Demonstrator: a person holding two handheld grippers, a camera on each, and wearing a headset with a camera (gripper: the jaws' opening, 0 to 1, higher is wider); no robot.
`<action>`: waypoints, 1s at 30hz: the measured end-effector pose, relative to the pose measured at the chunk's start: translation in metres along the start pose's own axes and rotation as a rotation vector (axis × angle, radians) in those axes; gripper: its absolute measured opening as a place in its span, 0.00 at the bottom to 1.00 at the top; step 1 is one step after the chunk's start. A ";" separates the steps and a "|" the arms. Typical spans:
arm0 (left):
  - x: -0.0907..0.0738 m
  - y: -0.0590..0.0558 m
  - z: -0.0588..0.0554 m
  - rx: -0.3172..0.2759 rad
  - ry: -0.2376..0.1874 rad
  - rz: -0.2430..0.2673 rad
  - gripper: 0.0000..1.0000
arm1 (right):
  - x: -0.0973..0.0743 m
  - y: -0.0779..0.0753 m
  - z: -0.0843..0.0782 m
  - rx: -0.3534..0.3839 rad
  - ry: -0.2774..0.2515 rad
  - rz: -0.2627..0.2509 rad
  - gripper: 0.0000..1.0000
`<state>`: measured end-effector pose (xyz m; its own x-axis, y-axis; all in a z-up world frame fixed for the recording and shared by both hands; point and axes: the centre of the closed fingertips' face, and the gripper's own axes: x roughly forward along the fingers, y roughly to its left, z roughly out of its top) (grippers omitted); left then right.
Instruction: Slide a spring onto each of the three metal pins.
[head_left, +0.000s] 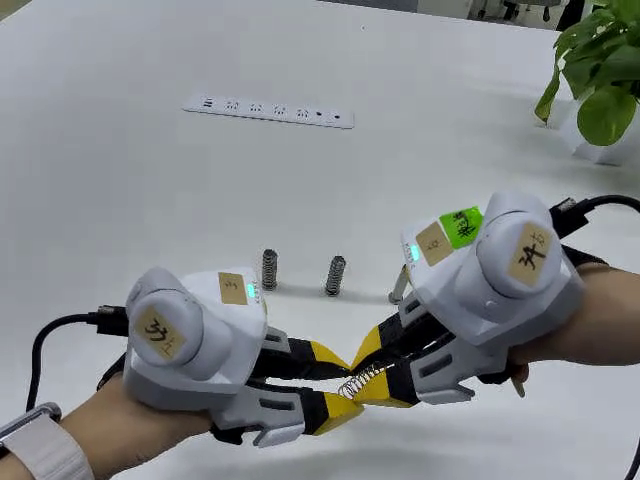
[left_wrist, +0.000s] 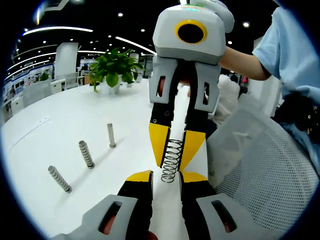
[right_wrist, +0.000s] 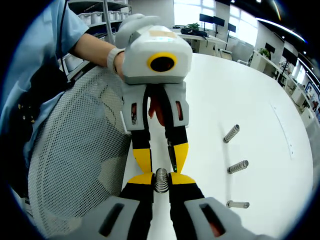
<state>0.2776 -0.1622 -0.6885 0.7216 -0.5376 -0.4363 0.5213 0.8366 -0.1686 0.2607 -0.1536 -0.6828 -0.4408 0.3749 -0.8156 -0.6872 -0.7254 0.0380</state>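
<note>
Clearly the spring (left_wrist: 171, 159) is a light, thin wire coil, likely to squash or flick away under a hard pinch. A gentle grip on its flanks near one end suits it, leaving the other end free for the bare pin (head_left: 399, 285). It hangs just on the person's side of that pin, its long axis running from one gripper to the other, not upright like the pin. The right gripper (right_wrist: 161, 179) has its jaws closed on the coil. The left gripper (left_wrist: 166, 176) brackets one end, though I cannot tell whether it presses. Beside the bare pin, the nearer pin (head_left: 335, 275) and farther pin (head_left: 269, 269) already wear springs.
</note>
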 end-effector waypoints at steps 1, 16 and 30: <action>-0.001 0.001 0.001 -0.002 -0.005 0.006 0.23 | 0.000 0.000 0.000 0.000 0.000 -0.001 0.12; -0.028 0.022 0.008 -0.105 -0.066 0.140 0.67 | -0.013 -0.016 -0.007 0.004 0.021 -0.037 0.12; -0.061 0.050 0.000 -0.183 -0.086 0.303 1.00 | -0.025 -0.036 -0.021 -0.011 0.078 -0.071 0.12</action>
<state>0.2592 -0.0878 -0.6704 0.8706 -0.2627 -0.4160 0.1934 0.9602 -0.2015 0.3087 -0.1485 -0.6763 -0.3443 0.3800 -0.8585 -0.7087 -0.7050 -0.0278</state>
